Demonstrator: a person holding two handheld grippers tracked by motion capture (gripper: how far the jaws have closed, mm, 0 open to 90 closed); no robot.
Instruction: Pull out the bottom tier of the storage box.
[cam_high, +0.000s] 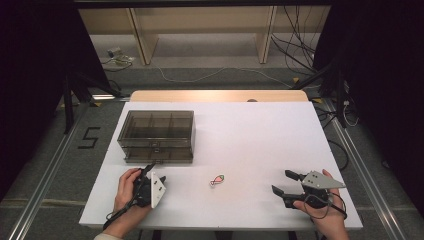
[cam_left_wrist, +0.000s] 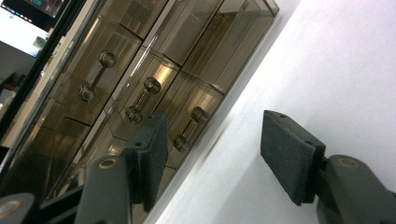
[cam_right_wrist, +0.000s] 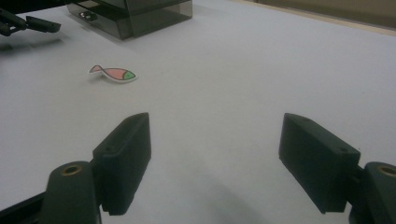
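Observation:
A smoky transparent drawer box (cam_high: 156, 135) stands at the back left of the white table (cam_high: 260, 135). In the left gripper view its front (cam_left_wrist: 140, 70) shows three small drawers with round knobs. My left gripper (cam_high: 148, 168) lies on its side just in front of the box, and in its own view the gripper (cam_left_wrist: 219, 158) is open with nothing between its pads. A small pink fish sticker (cam_high: 217, 180) (cam_right_wrist: 113, 73) lies flat near the table's front middle. My right gripper (cam_high: 285, 182) (cam_right_wrist: 215, 163) rests open at the front right, pointing toward the fish.
In the right gripper view the drawer box (cam_right_wrist: 135, 11) is far off at the upper left, with the left gripper (cam_right_wrist: 28, 23) beside it. A wooden shelf frame (cam_high: 200, 30) and loose cables (cam_high: 215, 75) lie on the floor beyond the table.

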